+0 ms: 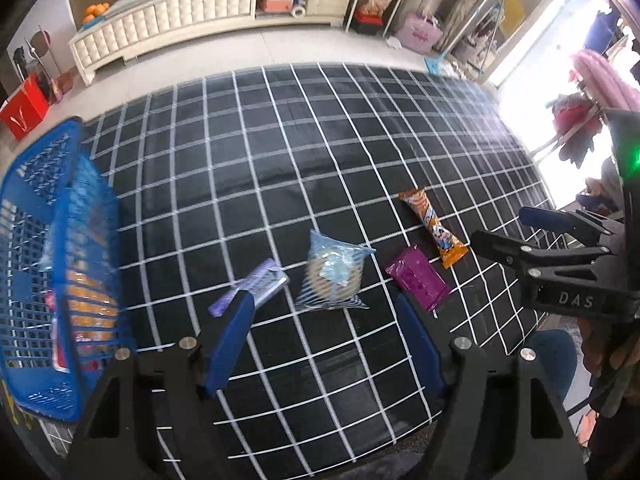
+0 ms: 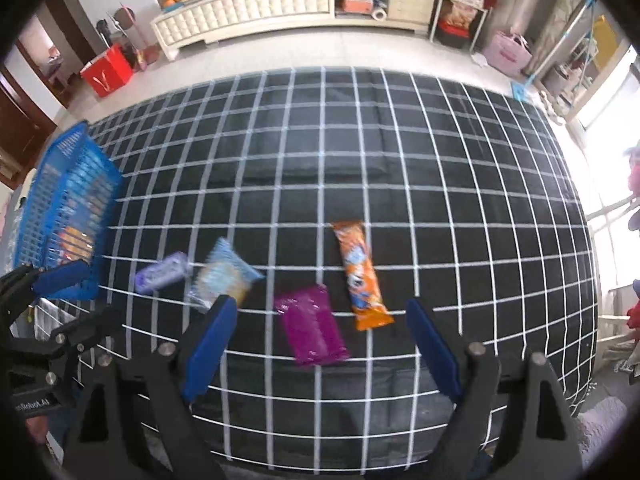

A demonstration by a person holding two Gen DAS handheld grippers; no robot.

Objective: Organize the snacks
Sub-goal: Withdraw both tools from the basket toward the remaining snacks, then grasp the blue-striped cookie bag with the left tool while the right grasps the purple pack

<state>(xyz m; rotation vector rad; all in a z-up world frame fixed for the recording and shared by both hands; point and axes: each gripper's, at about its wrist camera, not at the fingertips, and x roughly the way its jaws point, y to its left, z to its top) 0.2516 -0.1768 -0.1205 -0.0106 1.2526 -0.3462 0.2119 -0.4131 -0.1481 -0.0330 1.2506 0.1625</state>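
Hovering wide-open and empty: left claw (image 1: 324, 328) above blue-striped biscuit packet (image 1: 334, 276), right claw (image 2: 320, 340) over purple packet (image 2: 310, 330); squaring, then descending before closing, basket (image 1: 24, 280) waiting.

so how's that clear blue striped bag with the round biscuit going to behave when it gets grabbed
The blue striped bag looks puffy and crinkled, so it will probably crumple and feel light. Its film looks glossy, so it may slip unless pinched at a sealed edge. The round biscuit inside could crack under a hard squeeze.
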